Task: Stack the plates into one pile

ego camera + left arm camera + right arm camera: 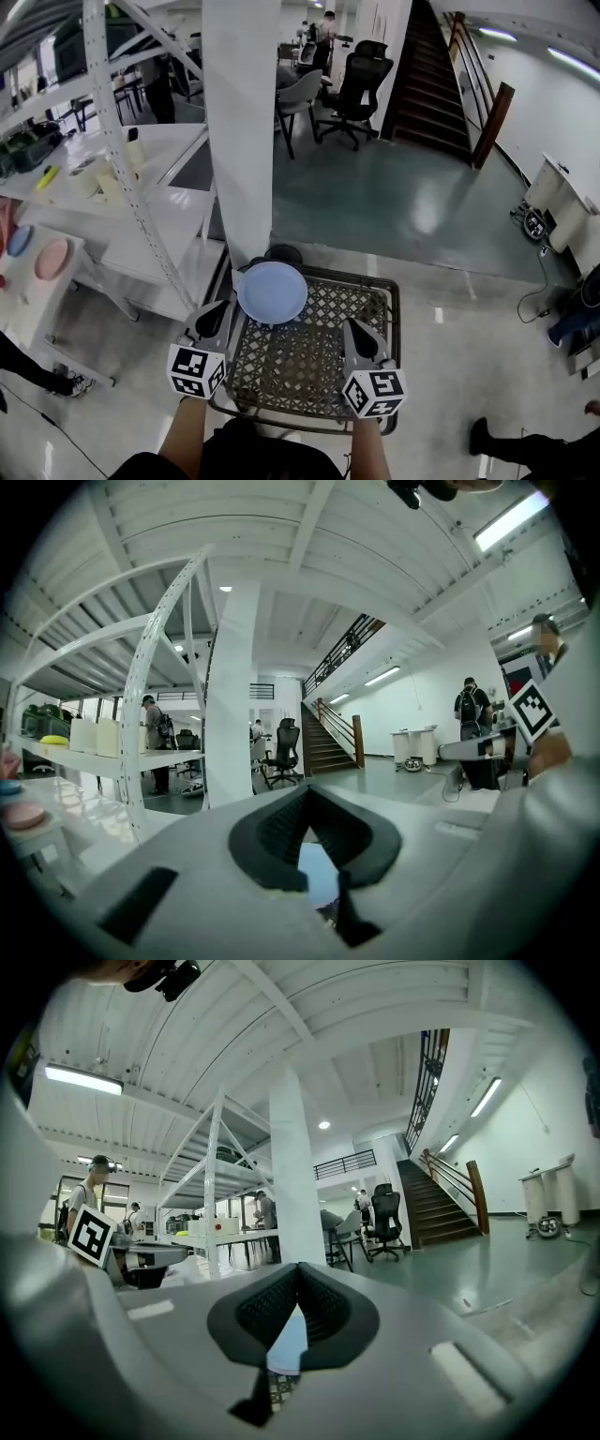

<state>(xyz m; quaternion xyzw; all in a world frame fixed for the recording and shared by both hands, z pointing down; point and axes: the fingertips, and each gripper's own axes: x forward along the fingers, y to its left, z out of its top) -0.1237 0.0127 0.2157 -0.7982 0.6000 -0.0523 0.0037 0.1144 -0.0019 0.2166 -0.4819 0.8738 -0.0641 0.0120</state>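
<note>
The round, smooth, pale-blue plate (pixel 272 292) lies flat at the far left corner of the dark metal lattice cart (pixel 314 361). My left gripper (pixel 212 320) and right gripper (pixel 359 341) flank its near corners, each with its jaws closed tip to tip.

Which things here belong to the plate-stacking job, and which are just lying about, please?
For the job:
- blue plate on the wire basket
- pink plate, far left

Lying about:
- office chair
- stairs
- white pillar
</note>
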